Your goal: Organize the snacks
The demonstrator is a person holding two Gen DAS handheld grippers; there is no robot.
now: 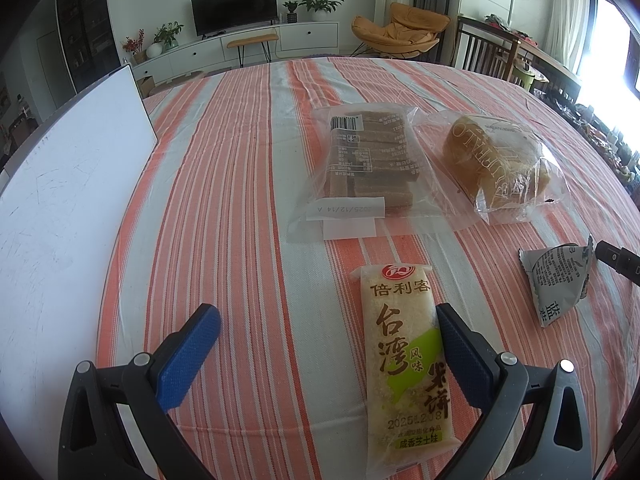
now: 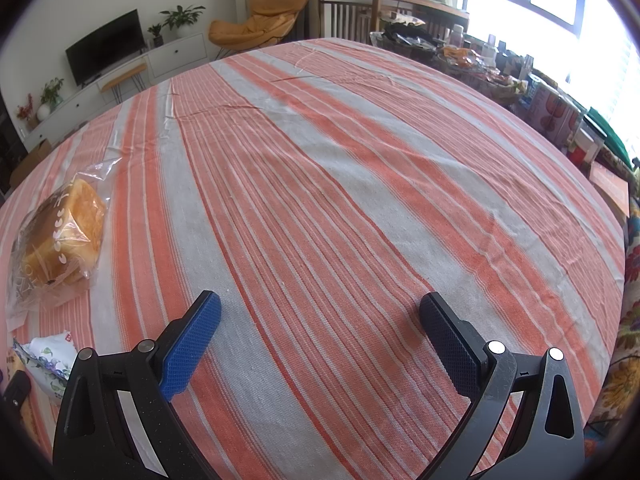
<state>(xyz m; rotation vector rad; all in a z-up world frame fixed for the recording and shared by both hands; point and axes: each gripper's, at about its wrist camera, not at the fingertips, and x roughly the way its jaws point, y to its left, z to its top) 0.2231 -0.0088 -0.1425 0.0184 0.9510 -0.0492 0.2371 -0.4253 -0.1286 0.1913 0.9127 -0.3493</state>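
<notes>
1. The rice cracker packet (image 1: pixel 408 356) lies flat on the striped tablecloth (image 1: pixel 224 208), its long axis running away from you; the red logo end points to the far side, the date end toward your left gripper (image 1: pixel 328 344).
2. Your left gripper hovers low over the cloth, spread wide and holding nothing; the packet sits between its fingers, close against the right-hand blue pad (image 1: pixel 460 344).
3. Beyond the packet, a clear bag of brown bars (image 1: pixel 364 160) lies label-up, long axis also running away from you, and a bagged bread loaf (image 1: pixel 500 160) rests just beside it on the right.
4. A small grey triangular pouch (image 1: pixel 556 276) sits right of the packet.
5. A white board (image 1: pixel 64 184) lies to the left.
6. Your right gripper (image 2: pixel 320 340) is level, fingers released and apart over bare cloth, with the loaf at its far left.
</notes>
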